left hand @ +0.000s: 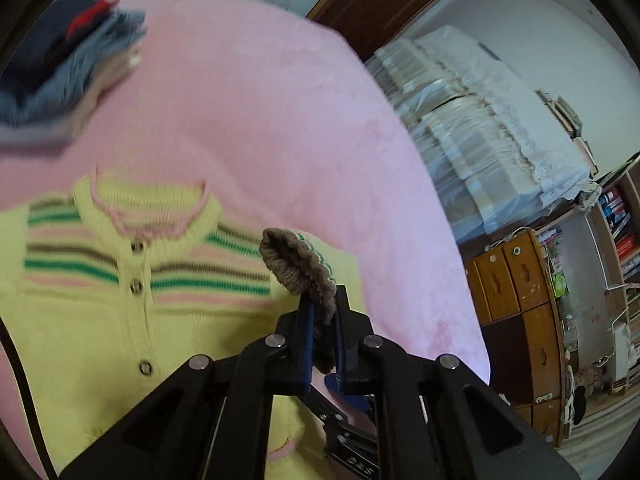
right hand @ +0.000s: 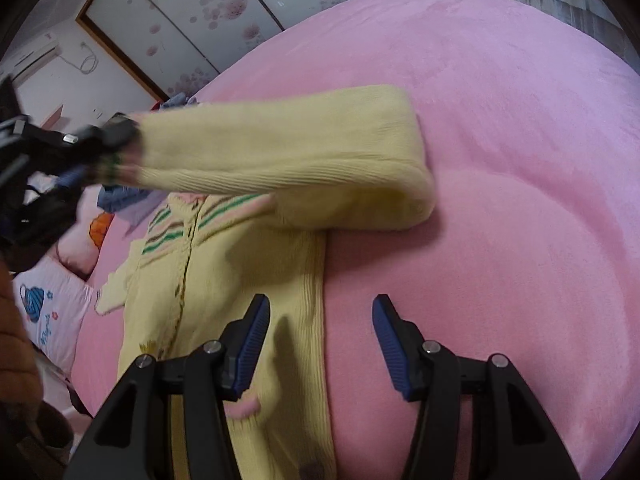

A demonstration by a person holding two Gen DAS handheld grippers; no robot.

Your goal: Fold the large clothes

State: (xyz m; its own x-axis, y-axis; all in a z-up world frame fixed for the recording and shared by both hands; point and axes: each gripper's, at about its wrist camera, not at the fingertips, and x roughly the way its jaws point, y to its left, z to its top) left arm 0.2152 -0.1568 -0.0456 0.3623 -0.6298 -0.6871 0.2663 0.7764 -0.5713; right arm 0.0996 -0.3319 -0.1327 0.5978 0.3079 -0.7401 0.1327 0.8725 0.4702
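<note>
A yellow knitted cardigan (left hand: 120, 320) with green, brown and pink chest stripes lies flat on a pink bed (left hand: 280, 120). My left gripper (left hand: 322, 300) is shut on the brown sleeve cuff (left hand: 296, 264) and holds it above the chest. In the right wrist view the sleeve (right hand: 280, 152) stretches across the cardigan body (right hand: 240, 300) to the left gripper (right hand: 100, 148). My right gripper (right hand: 320, 312) is open and empty, low over the cardigan's right edge.
A stack of folded clothes (left hand: 60, 68) sits at the far left of the bed. Pillows (right hand: 52, 304) lie at the bed's left side. Wooden drawers (left hand: 520, 300) and bookshelves (left hand: 616, 232) stand beyond the bed's right edge.
</note>
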